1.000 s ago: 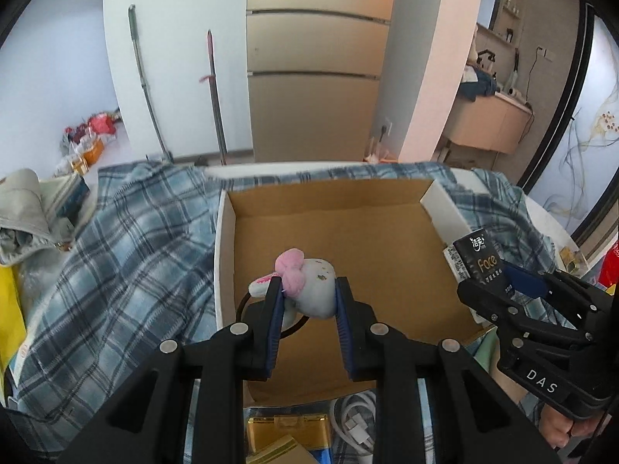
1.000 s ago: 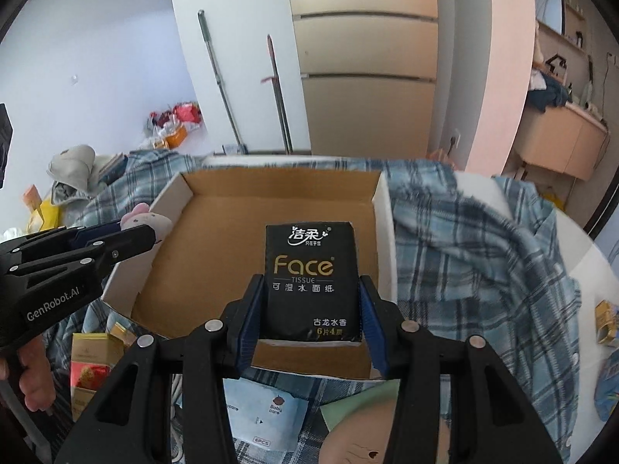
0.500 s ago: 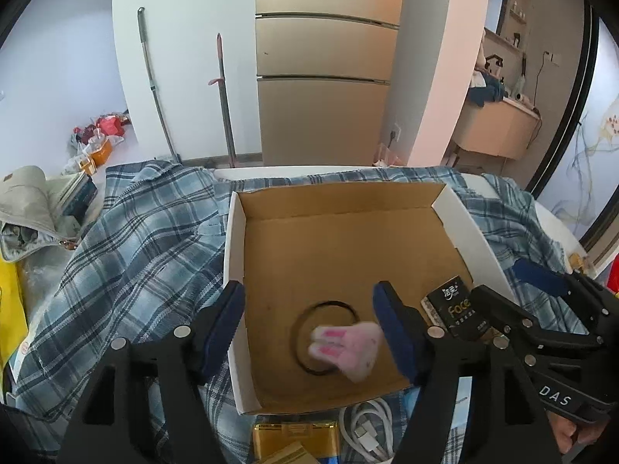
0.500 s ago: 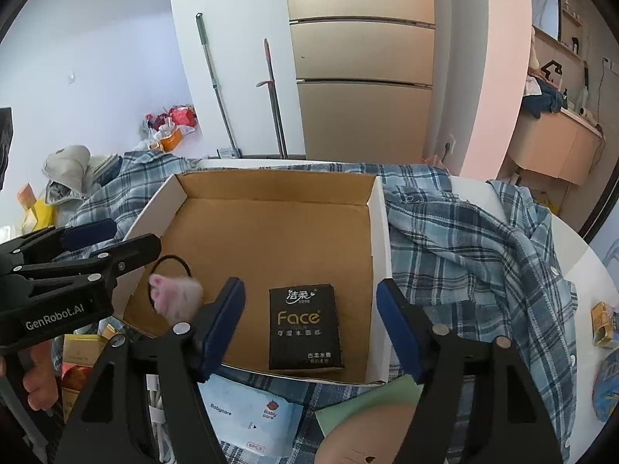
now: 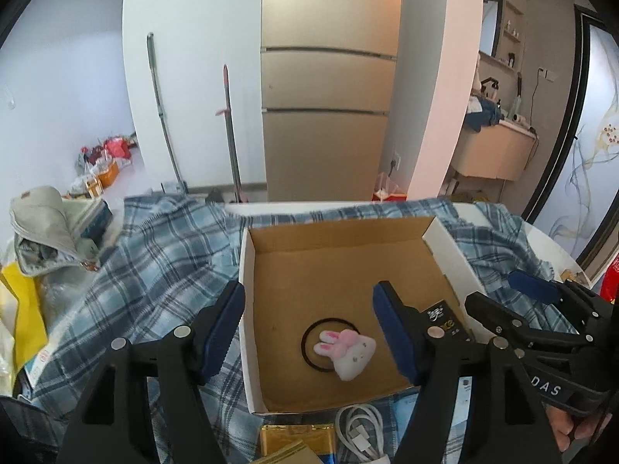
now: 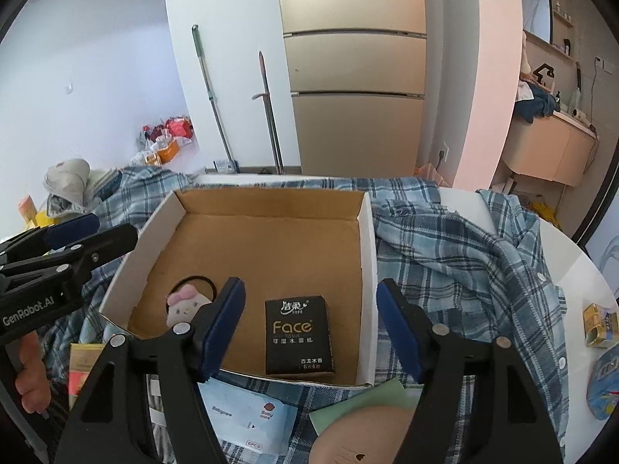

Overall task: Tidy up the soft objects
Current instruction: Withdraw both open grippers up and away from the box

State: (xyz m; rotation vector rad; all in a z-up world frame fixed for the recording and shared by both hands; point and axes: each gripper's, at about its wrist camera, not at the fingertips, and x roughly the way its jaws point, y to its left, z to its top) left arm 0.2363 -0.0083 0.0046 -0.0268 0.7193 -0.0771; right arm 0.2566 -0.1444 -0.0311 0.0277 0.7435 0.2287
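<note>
A shallow cardboard box (image 5: 247,270) (image 6: 369,239) lies on a blue plaid shirt (image 5: 162,255). A white and pink plush bunny (image 5: 350,352) (image 6: 185,307) on a black hair tie (image 5: 309,332) lies on the box floor near the front left. A black "Face" tissue pack (image 6: 298,334) (image 5: 445,319) lies flat near the front right. My left gripper (image 5: 309,328) is open and empty above the box's front. My right gripper (image 6: 311,323) is open and empty above the tissue pack.
A white charging cable (image 5: 359,433) and a gold packet (image 5: 298,439) lie in front of the box. A pale blue wipes pack (image 6: 251,421) and a tan round object (image 6: 367,437) lie near the right gripper. Small packets (image 6: 599,324) lie on the white table at right.
Both grippers opened and pulled back. The plush bunny dropped from the left gripper and the tissue pack from the right gripper onto the box floor.
</note>
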